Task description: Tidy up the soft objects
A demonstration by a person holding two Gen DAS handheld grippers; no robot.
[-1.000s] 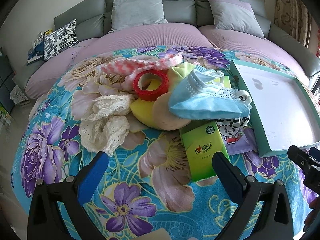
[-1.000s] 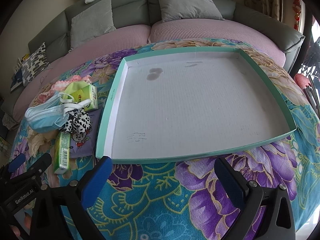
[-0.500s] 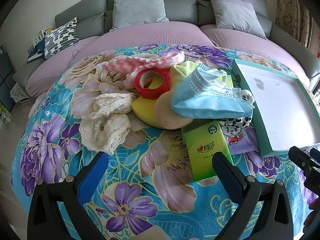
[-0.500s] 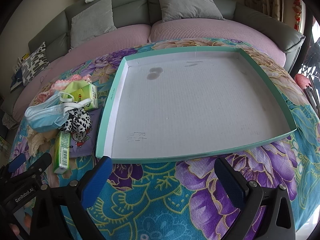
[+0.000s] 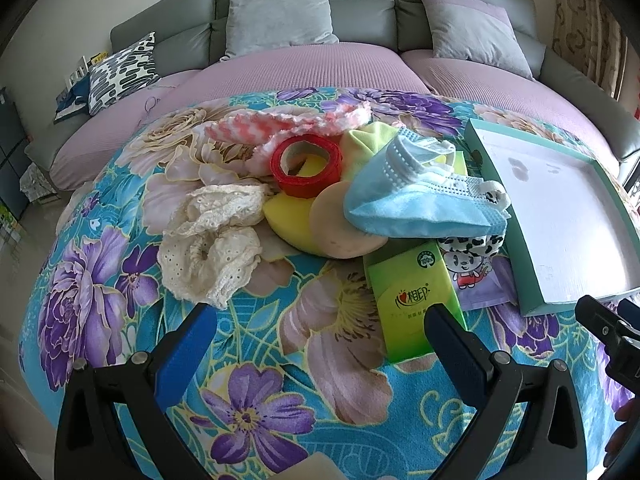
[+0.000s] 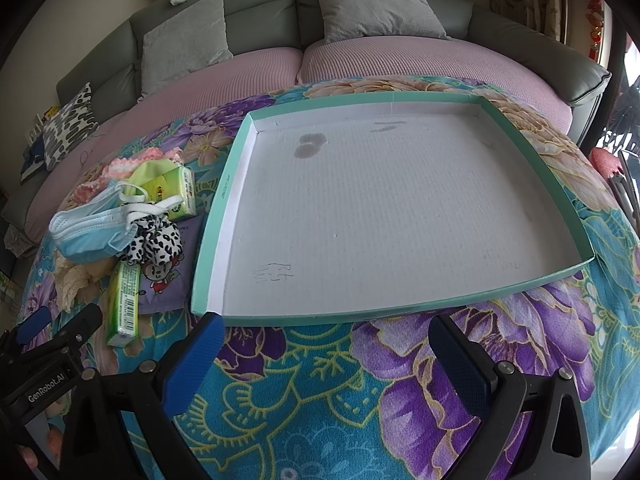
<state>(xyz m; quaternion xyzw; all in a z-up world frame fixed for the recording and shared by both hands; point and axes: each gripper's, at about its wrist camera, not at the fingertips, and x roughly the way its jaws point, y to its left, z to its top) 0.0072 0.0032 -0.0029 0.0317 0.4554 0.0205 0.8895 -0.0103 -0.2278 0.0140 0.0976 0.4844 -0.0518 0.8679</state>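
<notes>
A heap of soft things lies on the floral cloth: a blue face mask, a red ribbon roll, a yellow sponge, a round beige puff, cream lace scrunchies, a pink knitted band, a green tissue pack and a spotted scrunchie. A shallow teal-rimmed tray with a white floor is empty. My left gripper is open, just short of the heap. My right gripper is open before the tray's near edge.
A grey sofa with purple seat covers and cushions curves behind the table. A second green tissue pack and a purple cartoon pouch lie beside the tray. The left gripper's body shows at the right wrist view's lower left.
My left gripper has crept slightly forward toward the heap. The right gripper and the tray have hardly moved.
</notes>
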